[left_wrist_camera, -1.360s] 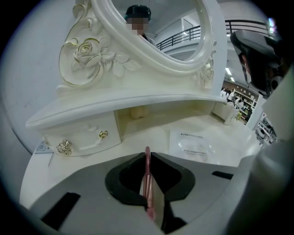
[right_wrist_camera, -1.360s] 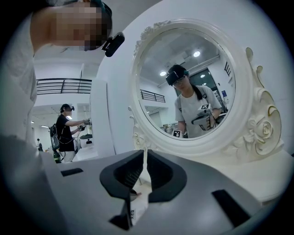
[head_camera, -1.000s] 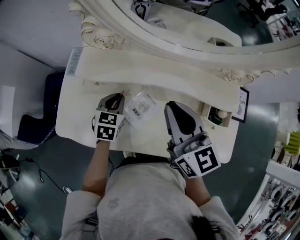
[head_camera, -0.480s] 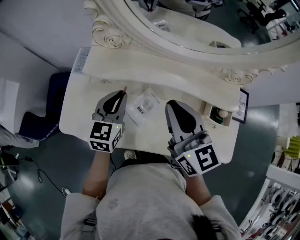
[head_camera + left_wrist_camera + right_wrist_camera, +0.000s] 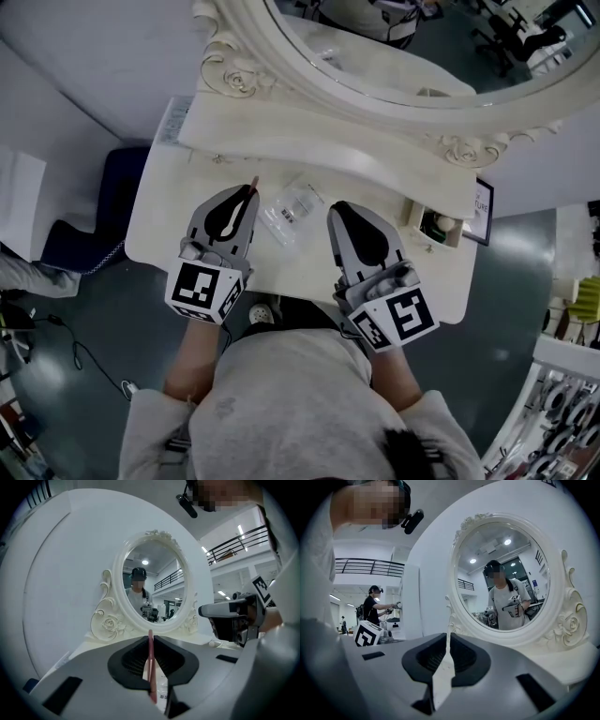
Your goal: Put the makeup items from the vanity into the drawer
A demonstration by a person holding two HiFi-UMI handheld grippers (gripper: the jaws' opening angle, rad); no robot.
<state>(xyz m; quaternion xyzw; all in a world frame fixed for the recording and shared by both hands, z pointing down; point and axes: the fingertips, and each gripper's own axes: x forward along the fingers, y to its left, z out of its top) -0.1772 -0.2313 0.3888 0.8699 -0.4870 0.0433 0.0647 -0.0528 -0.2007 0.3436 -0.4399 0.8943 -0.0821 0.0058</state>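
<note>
Big oval mirror (image 5: pixel 394 56) up top, and the white vanity surface (image 5: pixel 169 202) spread out below it. Both forearms reach forward from the body, side by side, each with a marker cube at the near end and jaws aimed at the mirror.

Two hand-held grippers in play. The left hand-held gripper (image 5: pixel 246 192) is clamped tight on one thin pink makeup stick (image 5: pixel 151 667). The stick stands up between the jaws, its tip poking out past them toward the mirror's base.

The right hand-held gripper (image 5: pixel 339 208) has its jaws drawn in to a sliver, with nothing between them.

One clear plastic packet (image 5: pixel 289 208) lies on the surface between the two grippers. One open drawer (image 5: pixel 411 216) sits off to the right, beyond the right hand-held gripper.
</note>
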